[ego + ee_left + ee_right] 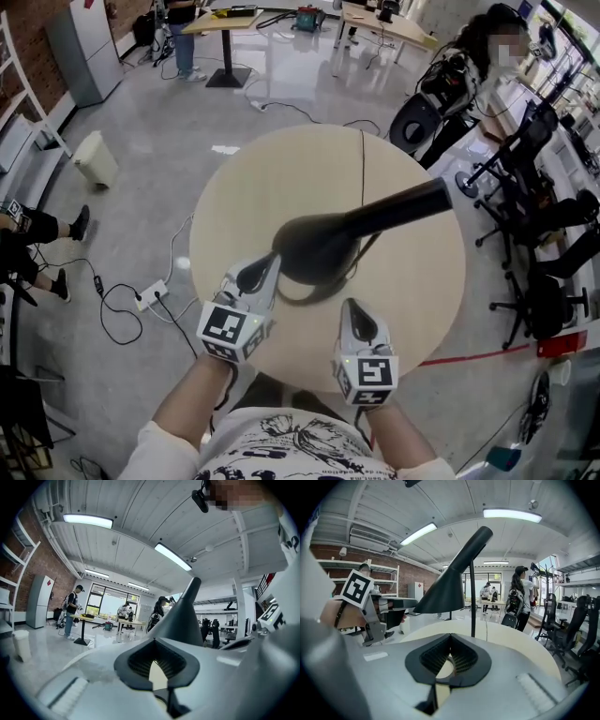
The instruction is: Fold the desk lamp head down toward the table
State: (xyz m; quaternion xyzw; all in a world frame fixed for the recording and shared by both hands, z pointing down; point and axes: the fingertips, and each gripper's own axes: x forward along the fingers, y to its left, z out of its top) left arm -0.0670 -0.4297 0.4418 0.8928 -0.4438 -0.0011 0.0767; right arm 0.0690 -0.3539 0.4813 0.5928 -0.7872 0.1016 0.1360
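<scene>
I found the left gripper (255,274) and the right gripper (362,322) with jaws closed on nothing, either side of the lamp head (317,249), raised above the table's (417,291) near edge.

No legible words, brands or numbers, print on the shirt (281,448) unreadable

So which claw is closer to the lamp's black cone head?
Left. The left claw is right beside the rim of the black cone-shaped lamp head. The right claw sits further back, nearer the person.
</scene>
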